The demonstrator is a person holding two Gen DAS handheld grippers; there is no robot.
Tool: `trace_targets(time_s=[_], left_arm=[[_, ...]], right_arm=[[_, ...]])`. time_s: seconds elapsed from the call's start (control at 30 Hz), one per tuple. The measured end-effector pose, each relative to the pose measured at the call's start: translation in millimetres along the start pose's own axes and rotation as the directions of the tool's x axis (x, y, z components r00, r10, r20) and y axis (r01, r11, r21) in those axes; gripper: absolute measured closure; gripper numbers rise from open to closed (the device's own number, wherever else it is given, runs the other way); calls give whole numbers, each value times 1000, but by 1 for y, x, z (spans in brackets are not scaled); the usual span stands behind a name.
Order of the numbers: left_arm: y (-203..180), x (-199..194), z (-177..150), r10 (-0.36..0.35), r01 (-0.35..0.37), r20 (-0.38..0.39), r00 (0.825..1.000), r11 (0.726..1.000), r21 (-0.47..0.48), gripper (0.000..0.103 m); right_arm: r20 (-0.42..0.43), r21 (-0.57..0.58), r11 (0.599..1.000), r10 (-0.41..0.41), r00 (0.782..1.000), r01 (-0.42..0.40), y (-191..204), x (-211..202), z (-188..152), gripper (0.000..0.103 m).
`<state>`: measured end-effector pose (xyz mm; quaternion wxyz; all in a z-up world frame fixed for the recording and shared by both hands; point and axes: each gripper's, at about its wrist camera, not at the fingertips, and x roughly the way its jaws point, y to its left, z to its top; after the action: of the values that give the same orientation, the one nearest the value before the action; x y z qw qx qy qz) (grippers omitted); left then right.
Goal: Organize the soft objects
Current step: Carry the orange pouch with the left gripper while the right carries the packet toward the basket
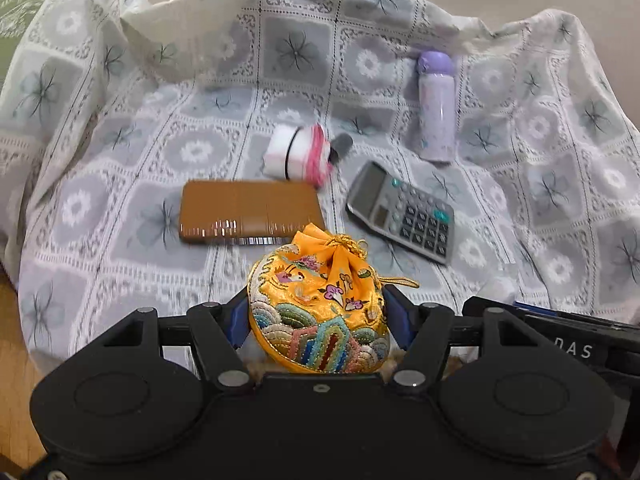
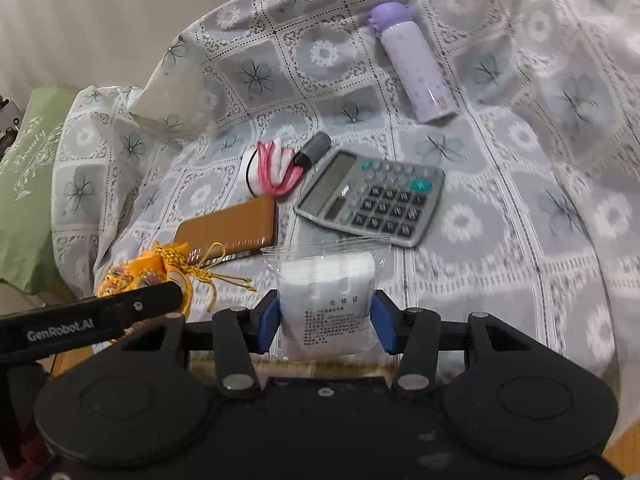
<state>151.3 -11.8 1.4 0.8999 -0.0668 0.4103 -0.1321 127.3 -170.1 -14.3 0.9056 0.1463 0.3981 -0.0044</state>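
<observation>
Tablecloth (image 2: 460, 184); bagged, perhaps cotton, pads (image 2: 328, 300).

Small print on label of clear plastic packet of white cotton pads (image 2: 328, 300) too blurred to read. Near edge of flat brown leather wallet (image 1: 248, 210) smeared by motion. Green printed cushion (image 2: 28, 184) cut by left edge; its script lettering unreadable.

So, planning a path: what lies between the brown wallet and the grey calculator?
Only bare patterned tablecloth separates the flat brown wallet and grey calculator, clearest in the right wrist view.
</observation>
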Motion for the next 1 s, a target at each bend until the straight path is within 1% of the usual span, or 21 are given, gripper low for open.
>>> trace_targets(time_s=[0.07, 0.3, 0.4, 0.53, 0.67, 0.8, 0.87, 1.0], left_arm=[[-2, -6, -9, -5, 5, -2, 1000, 1000, -5, 42], [-9, -32, -38, 3, -3, 28, 1000, 1000, 0, 42], [-12, -41, -48, -9, 9, 27, 1000, 1000, 4, 42], [-26, -52, -65, -33, 32, 24, 999, 999, 40, 41], [-40, -57, -80, -53, 53, -1, 999, 996, 69, 41], [-52, -59, -93, -43, 45, -29, 999, 995, 94, 41], [-55, -59, -99, -28, 33, -45, 999, 994, 105, 41], [-57, -52, -107, 2, 8, -75, 997, 992, 129, 41]], right_arm=[[0, 8, 1000, 2, 1000, -2, 0, -10, -11, 55], [19, 34, 999, 1, 1000, -2, -3, -45, -43, 55], [34, 58, 998, -2, 999, 0, -6, -59, -55, 55], [69, 90, 996, -26, 997, 19, -11, -76, -70, 55], [106, 118, 993, -29, 994, 17, -16, -94, -78, 55], [149, 95, 994, -74, 986, 61, -12, -110, -86, 55], [154, 79, 994, -92, 984, 80, -9, -115, -89, 55], [141, 42, 994, -109, 984, 104, 1, -110, -91, 55]])
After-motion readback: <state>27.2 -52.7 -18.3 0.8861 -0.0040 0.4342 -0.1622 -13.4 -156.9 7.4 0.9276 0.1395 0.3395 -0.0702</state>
